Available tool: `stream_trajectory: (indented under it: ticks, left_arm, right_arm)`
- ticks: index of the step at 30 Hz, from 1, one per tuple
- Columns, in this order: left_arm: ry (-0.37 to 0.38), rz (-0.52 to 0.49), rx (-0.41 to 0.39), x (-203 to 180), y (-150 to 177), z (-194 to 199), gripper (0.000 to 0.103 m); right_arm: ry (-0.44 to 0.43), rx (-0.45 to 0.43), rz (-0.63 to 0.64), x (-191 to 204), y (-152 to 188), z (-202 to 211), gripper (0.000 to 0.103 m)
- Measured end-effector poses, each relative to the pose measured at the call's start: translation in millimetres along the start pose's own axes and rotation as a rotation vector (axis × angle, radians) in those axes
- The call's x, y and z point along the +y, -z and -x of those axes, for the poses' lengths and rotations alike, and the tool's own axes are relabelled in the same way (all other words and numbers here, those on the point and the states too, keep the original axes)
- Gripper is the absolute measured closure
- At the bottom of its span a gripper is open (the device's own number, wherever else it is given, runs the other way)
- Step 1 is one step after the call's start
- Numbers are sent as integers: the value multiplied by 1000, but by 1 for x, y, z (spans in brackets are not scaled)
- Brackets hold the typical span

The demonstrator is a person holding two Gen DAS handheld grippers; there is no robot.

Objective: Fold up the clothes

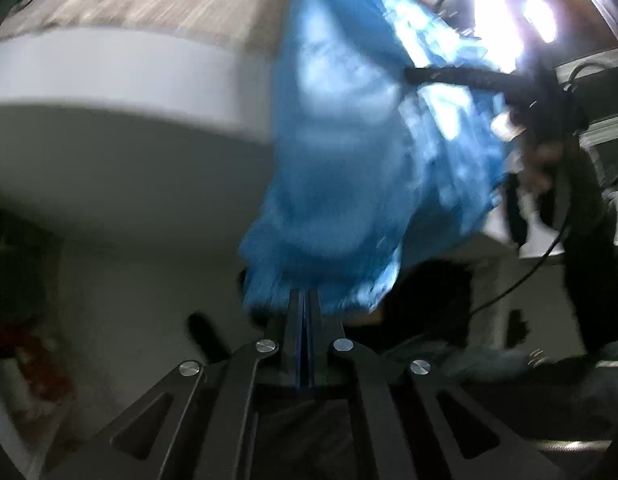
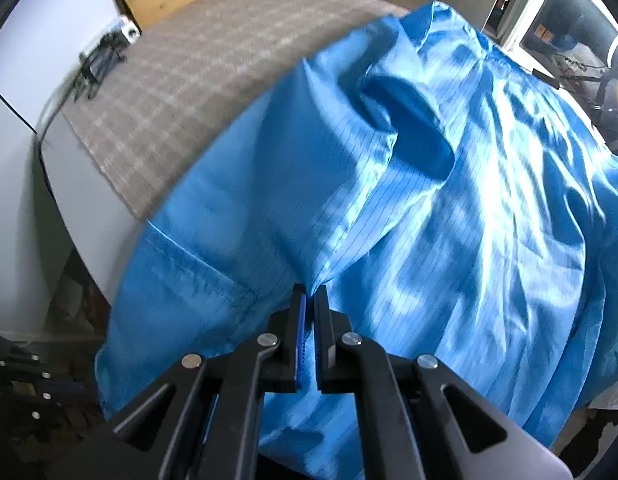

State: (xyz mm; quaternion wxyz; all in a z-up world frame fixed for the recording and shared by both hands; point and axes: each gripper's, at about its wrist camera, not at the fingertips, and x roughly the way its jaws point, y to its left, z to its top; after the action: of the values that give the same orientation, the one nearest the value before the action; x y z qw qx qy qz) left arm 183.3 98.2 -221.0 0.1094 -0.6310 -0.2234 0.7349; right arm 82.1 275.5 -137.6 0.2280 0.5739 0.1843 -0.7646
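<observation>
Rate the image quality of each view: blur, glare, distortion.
Left wrist: heavy motion blur over the blue garment, blown-out glare at upper right. Right wrist: mostly sharp, garment stripes legible, blanket slightly smeared. Both bend strongly at the fisheye edges.

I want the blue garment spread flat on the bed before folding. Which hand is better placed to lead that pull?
Probably the right. Its fingers pinch the blue garment at an edge, with the checked bed cover ahead. The left gripper is shut too, on a bunched, blurred part.
</observation>
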Motion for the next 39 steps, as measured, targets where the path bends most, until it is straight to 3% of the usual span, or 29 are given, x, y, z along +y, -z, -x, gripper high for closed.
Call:
stream_trajectory:
  ticks: [2,4,7,12,15,16,20,25,26,29,31,33,35,36,39]
  left_arm:
    - [-77,37,18,19,1,-9,103]
    - [-68,60,-17,26,-5,-10,101]
    - [-53,-9,-92,24,-21,-9,66]
    - [-10,-94,-119,16,-45,-22,64]
    - [34,-118,-90,12,-55,-33,78]
    - [53,-134,-65,8,-55,-39,101]
    - [123,-162,-8,-16,-50,-48,102]
    - [195,-84,-9,-2,-21,-1,102]
    - [169,-70,-9,7,-17,6,102]
    - [-2,-34,4,43,-9,12,103]
    - [-64,-12,-17,53,-16,20,103]
    - [-87,-30,-67,45,-21,36,103]
    - [-121,-89,-122,22,-29,53,103]
    - [-132,-113,-142,9,-33,57,103]
    - [-124,-159,-176,-29,-56,55,103]
  right_arm:
    - [-3,25,2,-19,-3,-4,100]
    - [-14,38,-1,-17,-1,-9,99]
    - [-11,38,-1,-17,-1,-10,99]
    - [-4,38,-7,-23,-3,-5,99]
    - [-1,30,-10,-24,-2,-2,99]
    - [-3,27,-14,-25,-2,-2,99]
    - [-6,12,-26,-30,-1,1,99]
    - [-15,-20,-64,-42,-3,9,100]
    - [-30,-17,-68,-42,-4,6,99]
    - [-96,28,-56,-35,-4,-8,97]
    - [-123,45,-17,-31,-1,-2,94]
    - [-153,17,8,-39,0,17,90]
    - [-198,-23,-20,-65,-7,42,79]
    - [-210,-48,-39,-70,-19,57,69]
    - [-130,-112,-80,-113,-81,68,67]
